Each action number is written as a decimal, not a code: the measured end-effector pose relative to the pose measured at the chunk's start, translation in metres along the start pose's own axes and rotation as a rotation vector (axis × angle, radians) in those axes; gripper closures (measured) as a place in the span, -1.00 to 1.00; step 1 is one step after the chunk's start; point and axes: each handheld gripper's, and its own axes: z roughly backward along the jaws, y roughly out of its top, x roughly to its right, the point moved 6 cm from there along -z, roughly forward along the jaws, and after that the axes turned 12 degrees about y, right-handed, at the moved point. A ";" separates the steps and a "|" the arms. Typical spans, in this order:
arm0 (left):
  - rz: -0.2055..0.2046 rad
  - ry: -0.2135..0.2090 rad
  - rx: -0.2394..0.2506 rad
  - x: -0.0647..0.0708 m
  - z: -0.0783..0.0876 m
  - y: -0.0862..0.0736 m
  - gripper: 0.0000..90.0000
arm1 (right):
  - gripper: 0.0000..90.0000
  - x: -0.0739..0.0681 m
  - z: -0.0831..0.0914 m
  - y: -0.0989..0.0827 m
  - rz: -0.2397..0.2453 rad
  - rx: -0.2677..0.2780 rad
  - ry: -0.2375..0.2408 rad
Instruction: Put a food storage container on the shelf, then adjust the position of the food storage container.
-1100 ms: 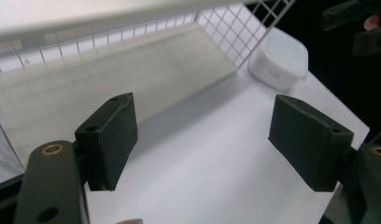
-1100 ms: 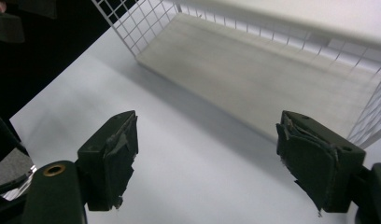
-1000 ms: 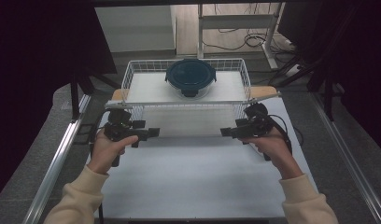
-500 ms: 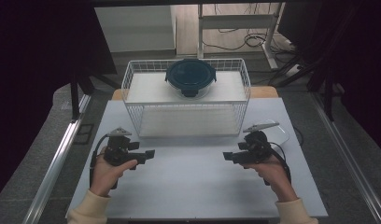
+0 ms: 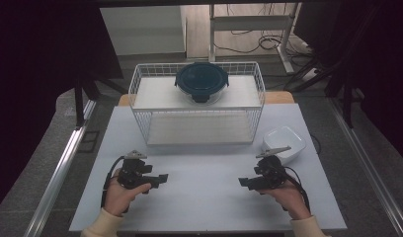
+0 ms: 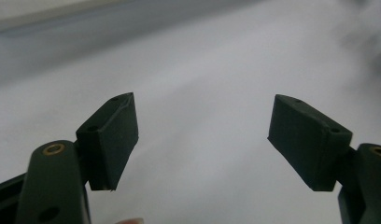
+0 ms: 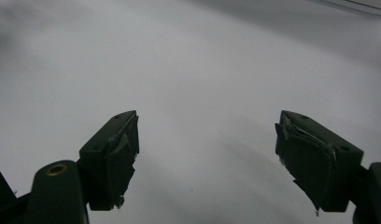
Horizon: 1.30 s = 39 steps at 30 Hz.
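Note:
My left gripper rests low over the white table at the front left, jaws pointing toward the middle. In the left gripper view its gripper stands open with bare tabletop between the pads. My right gripper sits at the front right, pointing inward to face the left one. The right gripper view shows its gripper open too, nothing between the worn pads. A dark round lidded container sits on top of the white wire basket at the back. A white bowl lies just behind my right hand.
The wire basket stands upside down like a rack at the table's far middle. Metal rails run along both table sides. A shelf frame and cables lie on the floor beyond the table.
Both hands have come down and back toward the front edge, from up by the basket to just above the tabletop. The white bowl, hidden before, now shows behind the right hand.

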 end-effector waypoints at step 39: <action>0.006 -0.012 -0.021 -0.005 -0.007 -0.007 -0.48 | -0.34 0.032 0.050 0.021 -0.007 0.078 -0.054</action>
